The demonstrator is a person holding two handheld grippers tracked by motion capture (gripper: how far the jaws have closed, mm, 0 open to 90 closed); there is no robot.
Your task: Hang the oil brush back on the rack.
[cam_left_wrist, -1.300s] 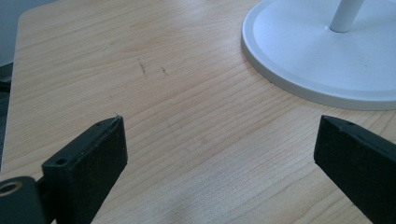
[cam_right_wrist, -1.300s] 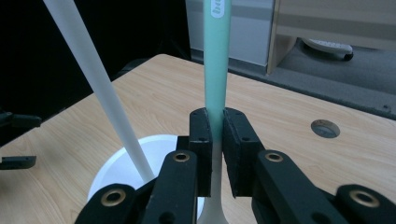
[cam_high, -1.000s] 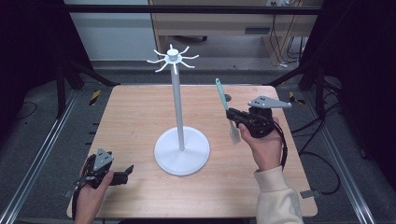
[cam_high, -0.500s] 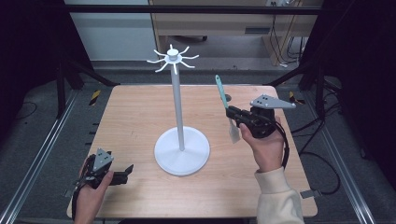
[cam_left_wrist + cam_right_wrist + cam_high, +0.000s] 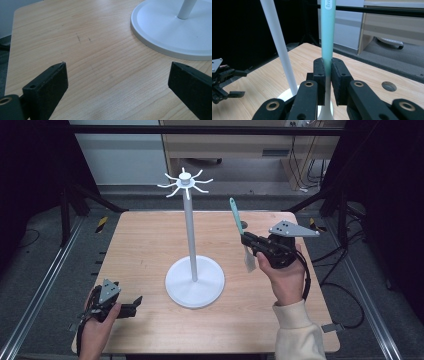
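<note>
Mint-green plastic runs up the handle of the spatula (image 5: 239,232) held upright in the right gripper (image 5: 250,241), paling to a whitish blade that hangs below the jaws; a small white label sits near the handle's top end in the right gripper view. The jaws are clenched on the handle (image 5: 327,45) about where green fades to white, gripping it from both sides. In the high view the utensil stands above the wooden table (image 5: 145,240) at about three o'clock from the white hook stand (image 5: 194,270), apart from its pole and below the ring of curved hooks (image 5: 185,183) at the top. The pickup looks done; what seems left is raising the spatula to hook height, bringing it in towards twelve o'clock of the base, and hanging it, though I cannot tell from these views whether the handle end has a hole. The left gripper (image 5: 127,305) rests low at seven o'clock from the stand, its jaws released and wide, nothing between them.
</note>
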